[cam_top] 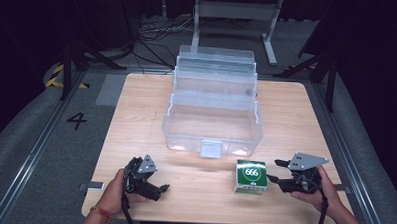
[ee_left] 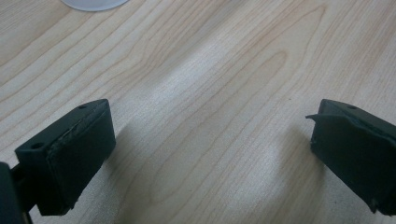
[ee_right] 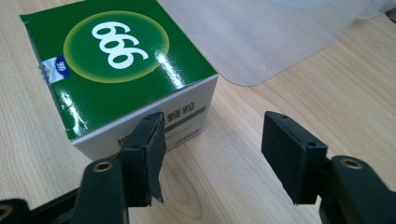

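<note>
A green and white carton point(cam_top: 251, 176) with "666" in a yellow-green circle stands on the wooden table point(cam_top: 296, 120) near its front edge. My right gripper point(cam_top: 278, 174) lies just right of it and points at it, open. In the right gripper view the carton point(ee_right: 121, 70) sits just beyond the left jaw, and the right gripper point(ee_right: 212, 135) has only bare wood between its pads. My left gripper point(cam_top: 160, 189) rests at the front left, pointing right, open. In its own view the left gripper point(ee_left: 210, 135) has its jaws spread wide over bare table.
A clear plastic toolbox point(cam_top: 214, 112) stands open in the middle of the table, its tiered trays folded back and its latch facing me. Its near corner point(ee_right: 261, 37) shows beyond the carton. Dark floor, rails and stands surround the table.
</note>
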### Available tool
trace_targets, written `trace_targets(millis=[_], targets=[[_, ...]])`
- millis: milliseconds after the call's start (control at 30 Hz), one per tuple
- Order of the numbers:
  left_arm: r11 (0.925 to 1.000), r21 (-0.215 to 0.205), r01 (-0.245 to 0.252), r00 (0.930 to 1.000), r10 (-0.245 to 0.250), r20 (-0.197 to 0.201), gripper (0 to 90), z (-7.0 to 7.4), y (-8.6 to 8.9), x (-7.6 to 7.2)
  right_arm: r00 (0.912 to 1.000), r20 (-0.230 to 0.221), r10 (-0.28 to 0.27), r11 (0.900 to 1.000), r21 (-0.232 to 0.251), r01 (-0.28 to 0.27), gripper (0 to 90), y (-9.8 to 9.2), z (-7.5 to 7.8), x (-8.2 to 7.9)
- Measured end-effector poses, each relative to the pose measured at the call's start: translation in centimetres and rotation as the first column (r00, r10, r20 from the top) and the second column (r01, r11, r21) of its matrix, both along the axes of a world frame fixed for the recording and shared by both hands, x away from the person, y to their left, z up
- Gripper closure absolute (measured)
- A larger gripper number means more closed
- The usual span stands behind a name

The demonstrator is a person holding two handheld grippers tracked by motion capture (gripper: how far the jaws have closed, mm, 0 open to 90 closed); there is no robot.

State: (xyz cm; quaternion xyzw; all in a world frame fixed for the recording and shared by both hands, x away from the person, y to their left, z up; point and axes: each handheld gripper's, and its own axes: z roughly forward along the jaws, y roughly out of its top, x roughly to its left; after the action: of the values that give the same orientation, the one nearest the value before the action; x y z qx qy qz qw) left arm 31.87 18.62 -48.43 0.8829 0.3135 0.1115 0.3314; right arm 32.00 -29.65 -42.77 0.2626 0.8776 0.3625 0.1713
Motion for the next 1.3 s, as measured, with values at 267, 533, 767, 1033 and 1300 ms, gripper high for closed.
trace_targets(millis=[267,533,767,1033,1300], targets=[[1.0,-0.001,-0.001,1.0,0.001,0.0,0.6,0.0,0.0,0.0,0.9981,-0.007,0.061,0.998,-0.029,-0.062,39.8,2.6,-0.4,0.5],[0.9986,0.035,0.039,0.9987,-0.038,-0.033,5.7,0.7,0.1,0.0,0.9951,-0.014,0.097,0.994,-0.046,-0.098,38.7,4.8,-0.8,1.3],[0.9919,0.078,0.1,0.9947,-0.098,-0.031,15.1,2.1,-1.8,-0.3,0.9942,-0.003,0.107,0.993,-0.048,-0.107,38.8,6.5,-0.7,2.0],[0.9622,0.113,0.248,0.9687,-0.247,-0.021,15.1,5.8,-6.0,-0.5,0.9936,-0.006,0.113,0.993,-0.026,-0.113,39.4,7.7,-0.7,2.8],[0.9296,0.166,0.329,0.9432,-0.332,-0.011,15.2,8.3,-9.7,0.0,0.9917,0.0,0.128,0.991,-0.03,-0.128,39.3,8.5,-0.6,3.1]])
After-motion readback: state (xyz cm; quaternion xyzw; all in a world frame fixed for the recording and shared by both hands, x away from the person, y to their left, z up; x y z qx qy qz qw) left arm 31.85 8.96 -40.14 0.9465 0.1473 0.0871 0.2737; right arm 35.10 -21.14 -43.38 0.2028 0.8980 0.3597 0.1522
